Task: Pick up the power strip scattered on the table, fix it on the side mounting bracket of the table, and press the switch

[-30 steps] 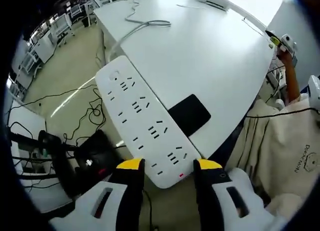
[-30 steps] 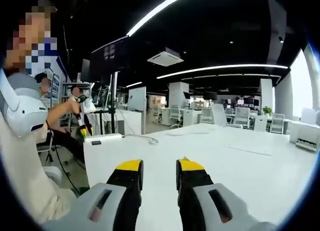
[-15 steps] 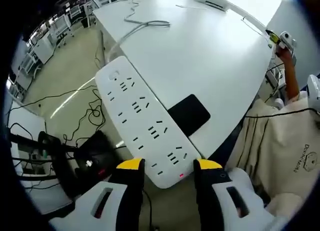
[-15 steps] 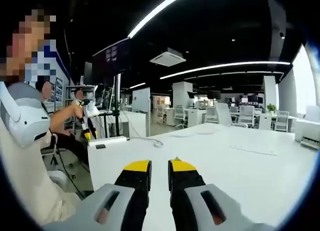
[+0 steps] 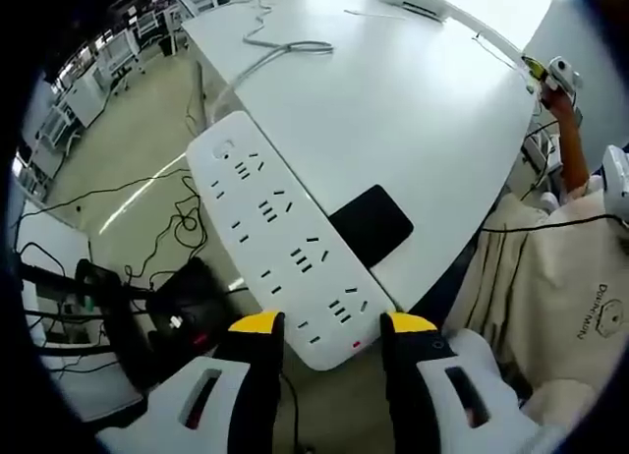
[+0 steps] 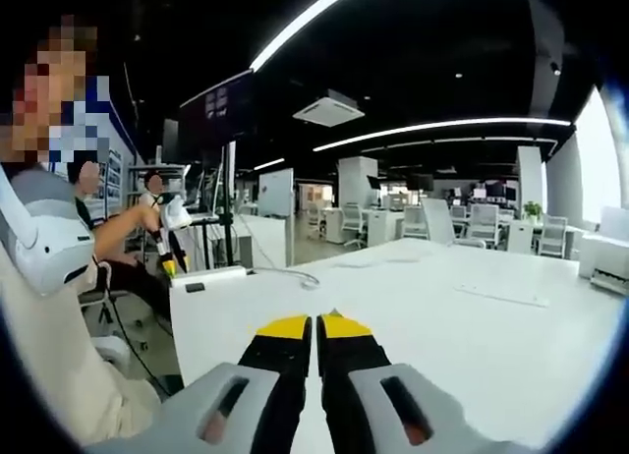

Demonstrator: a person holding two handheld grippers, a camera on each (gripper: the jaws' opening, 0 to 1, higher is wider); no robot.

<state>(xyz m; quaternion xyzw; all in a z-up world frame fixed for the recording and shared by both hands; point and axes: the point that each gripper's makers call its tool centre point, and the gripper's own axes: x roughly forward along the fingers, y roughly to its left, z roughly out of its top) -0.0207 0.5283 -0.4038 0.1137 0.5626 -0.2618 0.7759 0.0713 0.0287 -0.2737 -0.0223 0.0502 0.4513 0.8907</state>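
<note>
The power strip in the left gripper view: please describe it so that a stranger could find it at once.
Start at the big white table and follow its near edge toward the left claw. The power strip lies along that edge, its end between the yellow-tipped jaws. It is long, white, with rows of sockets, unlike the flat black rectangle beside it.

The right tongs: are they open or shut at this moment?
Shut. In the right gripper view the two yellow tips of the right tongs meet, with nothing between them, above the white table.
</note>
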